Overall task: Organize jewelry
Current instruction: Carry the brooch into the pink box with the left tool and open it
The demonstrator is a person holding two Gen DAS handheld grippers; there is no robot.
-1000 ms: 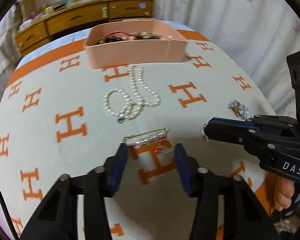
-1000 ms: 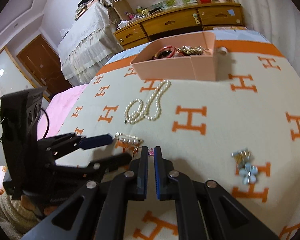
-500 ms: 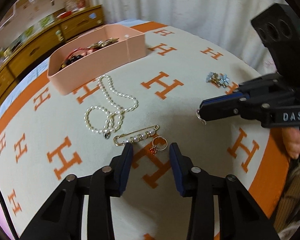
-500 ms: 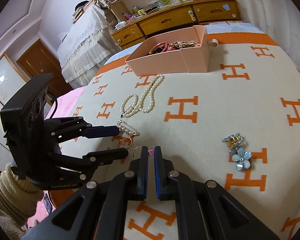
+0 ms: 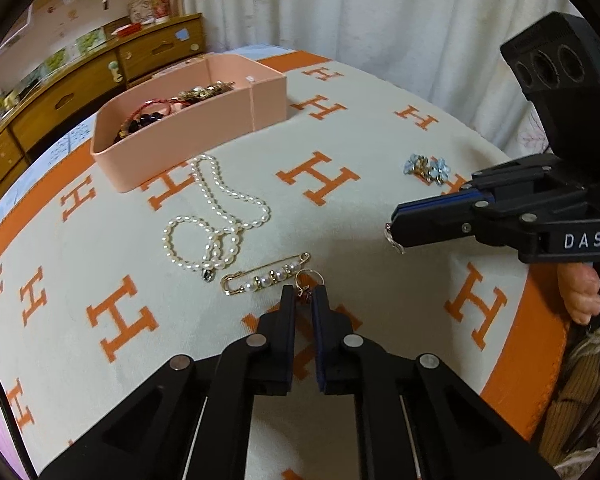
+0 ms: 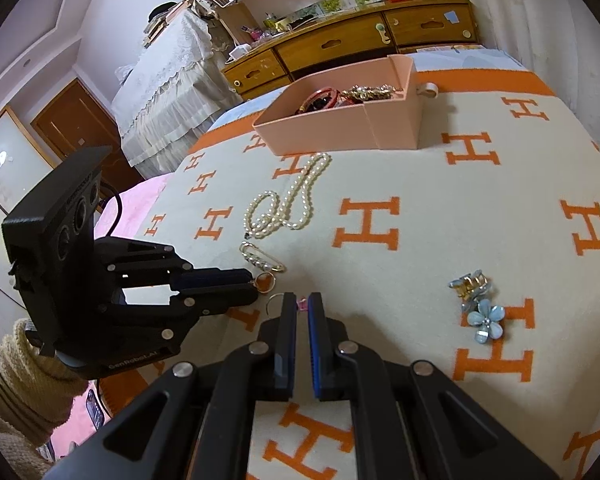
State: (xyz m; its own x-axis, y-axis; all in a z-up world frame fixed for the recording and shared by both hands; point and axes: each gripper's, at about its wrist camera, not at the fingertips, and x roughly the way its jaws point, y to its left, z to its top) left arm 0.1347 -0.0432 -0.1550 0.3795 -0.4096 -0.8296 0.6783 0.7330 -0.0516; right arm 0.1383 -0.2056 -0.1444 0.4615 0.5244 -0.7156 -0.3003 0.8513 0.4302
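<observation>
My left gripper (image 5: 303, 295) is shut on a gold hoop earring (image 5: 310, 280) with a red charm, low over the blanket; it also shows in the right wrist view (image 6: 265, 282). My right gripper (image 6: 302, 303) is shut on a matching hoop earring (image 6: 275, 302), which shows at its tip in the left wrist view (image 5: 394, 240). A pearl safety-pin brooch (image 5: 266, 279) lies just beyond the left gripper. A pearl necklace (image 5: 216, 216) lies further back. A pink jewelry box (image 5: 188, 120) holds bracelets.
Blue flower hair clips (image 5: 427, 168) lie on the blanket to the right, seen also in the right wrist view (image 6: 478, 306). The blanket (image 5: 100, 248) has orange H marks. A wooden dresser (image 6: 340, 44) stands behind the bed. Curtains hang at the far right.
My left gripper has shut on the gold hoop earring it was straddling. My right gripper stays shut on its earring and has shifted slightly.
</observation>
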